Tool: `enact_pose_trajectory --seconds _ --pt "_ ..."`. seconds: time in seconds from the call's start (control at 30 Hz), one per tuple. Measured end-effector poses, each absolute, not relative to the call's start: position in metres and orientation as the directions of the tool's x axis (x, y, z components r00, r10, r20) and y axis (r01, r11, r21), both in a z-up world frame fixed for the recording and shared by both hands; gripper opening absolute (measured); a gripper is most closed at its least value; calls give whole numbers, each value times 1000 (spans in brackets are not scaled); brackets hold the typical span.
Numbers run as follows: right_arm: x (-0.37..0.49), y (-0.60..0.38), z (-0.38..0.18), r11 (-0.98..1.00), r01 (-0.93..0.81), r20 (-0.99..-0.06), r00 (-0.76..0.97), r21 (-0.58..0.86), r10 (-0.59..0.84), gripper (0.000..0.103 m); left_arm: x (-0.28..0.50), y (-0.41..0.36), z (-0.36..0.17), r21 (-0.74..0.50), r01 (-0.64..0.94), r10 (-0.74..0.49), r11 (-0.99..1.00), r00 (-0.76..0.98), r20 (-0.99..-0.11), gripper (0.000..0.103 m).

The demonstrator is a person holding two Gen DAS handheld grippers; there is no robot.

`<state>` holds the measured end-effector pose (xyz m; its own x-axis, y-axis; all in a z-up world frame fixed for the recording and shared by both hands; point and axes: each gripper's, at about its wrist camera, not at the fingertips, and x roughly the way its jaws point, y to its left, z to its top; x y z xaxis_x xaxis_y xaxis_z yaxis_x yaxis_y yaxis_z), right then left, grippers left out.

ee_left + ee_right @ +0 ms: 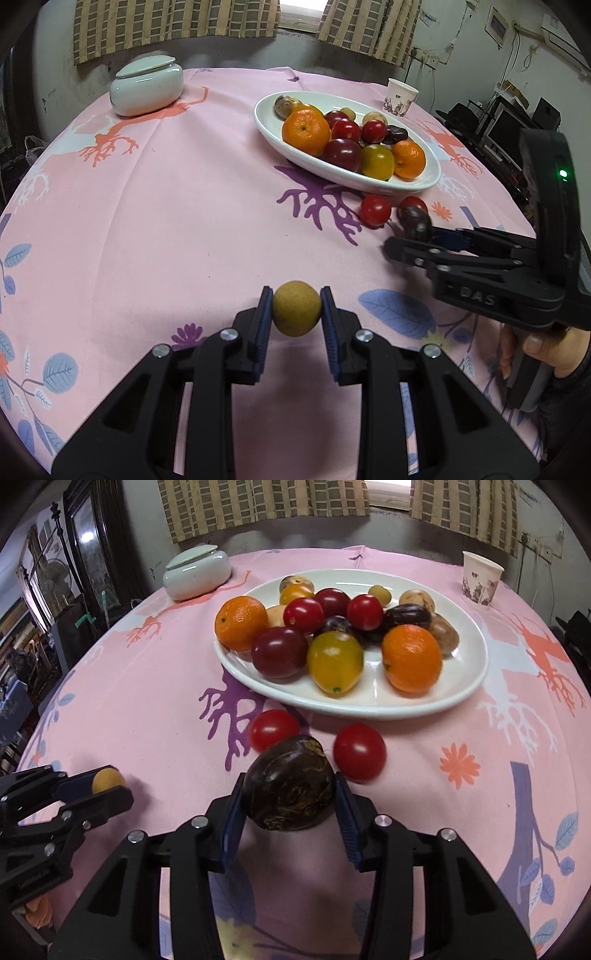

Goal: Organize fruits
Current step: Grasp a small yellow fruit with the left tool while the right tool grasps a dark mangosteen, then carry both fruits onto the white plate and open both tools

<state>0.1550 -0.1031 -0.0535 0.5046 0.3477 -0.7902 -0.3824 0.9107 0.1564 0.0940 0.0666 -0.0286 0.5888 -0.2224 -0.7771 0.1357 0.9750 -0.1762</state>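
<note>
Over the pink patterned tablecloth (155,221), as the left wrist camera shows it, the left gripper (296,314) is clenching a small yellow-brown round fruit (296,313) between its blue pads, well short of the white oval plate (424,182) already holding oranges, tomatoes and other fruit. To its right, the right gripper (413,236) is reaching in near two loose red tomatoes (375,209) lying just beside the plate.

From the right wrist camera, the right gripper (290,794) is grasping a dark brown rounded fruit (290,783), both pads appearing to press its sides, with the tomatoes (274,729) just beyond. To do this step well, I judge each fruit should be lifted clear, carried over the plate rim (369,709) and lowered into a bare patch, releasing gently so nothing rolls off.
</note>
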Motion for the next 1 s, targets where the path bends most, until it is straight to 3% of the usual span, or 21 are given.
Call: enact_pose_trajectory --seconds 0.57,1.0 --pt "126 -208 -4 917 -350 -708 599 189 374 45 93 32 7 -109 206 -214 973 605 -767 26" --pt "186 -203 42 892 -423 -640 644 159 419 45 173 4 63 -104 198 -212 975 666 -716 26"
